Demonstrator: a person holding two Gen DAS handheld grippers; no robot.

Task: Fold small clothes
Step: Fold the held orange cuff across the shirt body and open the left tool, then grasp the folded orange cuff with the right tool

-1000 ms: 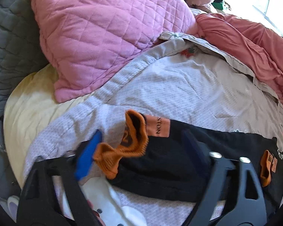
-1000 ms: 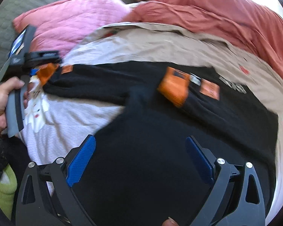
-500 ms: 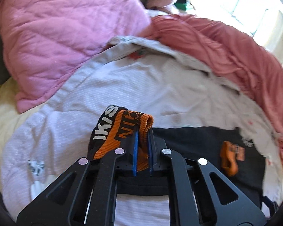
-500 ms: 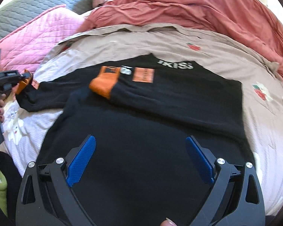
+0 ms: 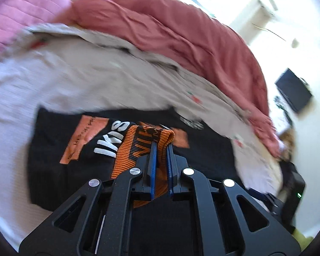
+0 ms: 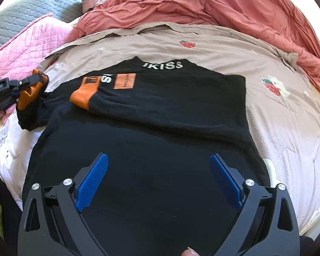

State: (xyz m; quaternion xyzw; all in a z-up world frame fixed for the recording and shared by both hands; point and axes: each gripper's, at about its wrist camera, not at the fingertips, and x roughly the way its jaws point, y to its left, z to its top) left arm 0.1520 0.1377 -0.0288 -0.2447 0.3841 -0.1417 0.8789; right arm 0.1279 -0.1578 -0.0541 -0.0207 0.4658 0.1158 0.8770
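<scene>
While one black sweater [image 6: 151, 132] lies spread on the bedsheet [image 6: 288, 123], two orange cuffs show: one cuff [image 6: 85, 95] rests folded across the chest below the white collar lettering [image 6: 162, 65], the other cuff [image 5: 143, 147] is lifted. Two orange patches [image 5: 83, 138] mark the chest. One pink pillow [image 6: 32, 49] and one red duvet [image 6: 224, 6] lie behind. No containers appear. Left gripper [image 5: 161, 149] has its blue pads pressed together, pinching that raised cuff at the sweater's left side. Right gripper [image 6: 159, 181] hovers over the lower hem, jaws spread wide, holding nothing.
</scene>
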